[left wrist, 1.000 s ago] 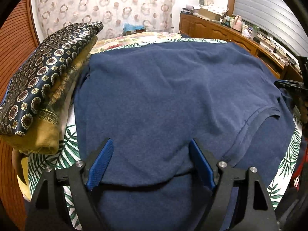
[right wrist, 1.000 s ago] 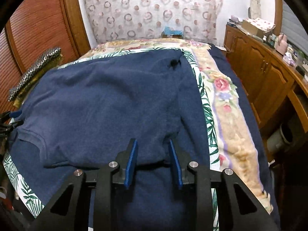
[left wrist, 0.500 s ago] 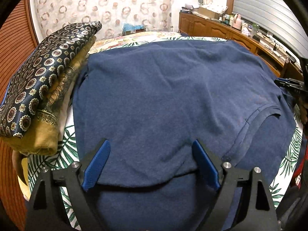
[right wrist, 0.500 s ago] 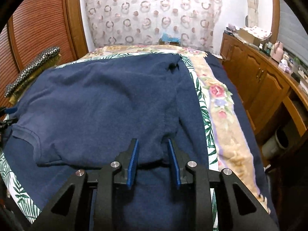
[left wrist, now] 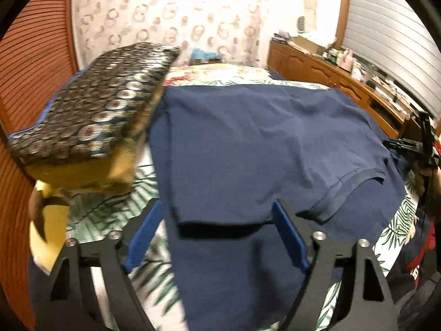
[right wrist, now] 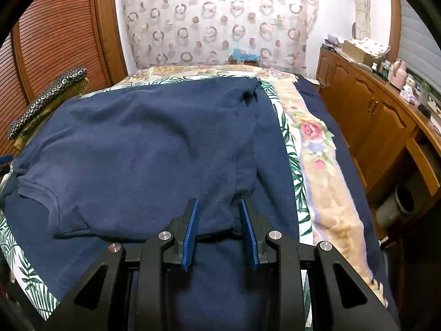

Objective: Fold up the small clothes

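One navy shirt (left wrist: 248, 143), spread flat across bed (right wrist: 317, 149), upper part folded back over lower part, fold edge nearest both cameras. One bed, covered by leaf-print sheet (left wrist: 110, 209) and floral blanket (right wrist: 330, 193). Two grippers: left gripper (left wrist: 217, 229), right gripper (right wrist: 219, 226). Each fitted with two fingers and blue pads. Left gripper: jaws spread wide, nothing between pads gripped; folded shirt edge lying between and just ahead of the two fingers, left finger (left wrist: 143, 234) over leaf-print sheet beside shirt edge, right finger over navy fabric near sleeve hem (left wrist: 350, 182). Left view partly blurred. Right gripper: jaws set narrow, pads on either side of a raised bunch of shirt fabric at fold edge; a gap visible between pads, contact with fabric on both sides apparent but firm clamping not confirmable. In left view, right gripper visible at far right edge of shirt, small and dark; in right view, only a small blue part at far left edge, identity uncertain. One stack of two cushions (left wrist: 91, 115) at left side of bed, just beside shirt: patterned dark cushion on top, mustard cushion beneath. One wooden cabinet (right wrist: 372, 115) along right of bed, assorted small items on top, too small to count. One patterned curtain (right wrist: 220, 19) behind bed head.
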The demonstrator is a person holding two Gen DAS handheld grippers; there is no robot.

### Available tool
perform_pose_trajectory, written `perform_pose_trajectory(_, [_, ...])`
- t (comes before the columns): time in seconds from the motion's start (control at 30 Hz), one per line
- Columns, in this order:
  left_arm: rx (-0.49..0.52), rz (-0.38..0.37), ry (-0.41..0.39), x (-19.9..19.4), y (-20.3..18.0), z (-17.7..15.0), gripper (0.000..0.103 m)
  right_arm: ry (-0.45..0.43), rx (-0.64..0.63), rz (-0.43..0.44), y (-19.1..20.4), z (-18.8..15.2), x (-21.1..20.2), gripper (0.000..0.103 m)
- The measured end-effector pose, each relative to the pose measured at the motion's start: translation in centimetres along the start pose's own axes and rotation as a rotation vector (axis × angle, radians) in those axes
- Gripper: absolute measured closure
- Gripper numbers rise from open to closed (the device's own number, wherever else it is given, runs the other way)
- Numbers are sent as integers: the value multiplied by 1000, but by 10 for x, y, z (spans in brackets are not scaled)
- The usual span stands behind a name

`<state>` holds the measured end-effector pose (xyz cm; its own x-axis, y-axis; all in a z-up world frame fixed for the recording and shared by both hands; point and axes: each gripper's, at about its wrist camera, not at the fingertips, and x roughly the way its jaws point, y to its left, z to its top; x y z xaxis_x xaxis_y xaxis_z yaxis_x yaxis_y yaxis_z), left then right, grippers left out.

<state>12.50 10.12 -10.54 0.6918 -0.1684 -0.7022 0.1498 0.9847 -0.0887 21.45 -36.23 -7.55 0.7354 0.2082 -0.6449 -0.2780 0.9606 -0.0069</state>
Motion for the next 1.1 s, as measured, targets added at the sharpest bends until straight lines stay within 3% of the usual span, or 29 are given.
perform_pose_trajectory(0.03, [-14,5,-2,-1,5,0,31,-1,2,4,-1,0,0,71])
perform_pose_trajectory(0.1, [-48,-9,6,2,15,-1,56,-2,11,15,-2,0,1,71])
perform_pose_trajectory(0.2, [-88,-11,34,11,24,-4,66,-2,11,14,-2,0,1,71])
perform_pose_trajectory(0.37, [-78,8,51,23,20,-5,67,-1,3,7,-1,1,3,71])
perform_pose_trajectory(0.43, [-61,10,56,27,16,-5,74,-2,4,9,-1,1,3,71])
perform_pose_trajectory(0.5, [-67,6,59,29,16,-5,92,-2,2,9,-2,1,4,71])
perform_pose_trajectory(0.53, [-67,-1,48,27,16,-5,93,-3,0,8,-2,1,4,71])
perform_pose_trajectory(0.67, [-51,-9,-1,14,10,2,95,-9,4,-18,-2,2,2,93])
perform_pose_trajectory(0.8, [-42,-25,-40,-1,5,11,96,-42,-75,-15,10,6,-8,96])
perform_pose_trajectory(1.1, [-29,-67,-138,-39,-9,28,96,-157,-83,-4,7,37,-53,97])
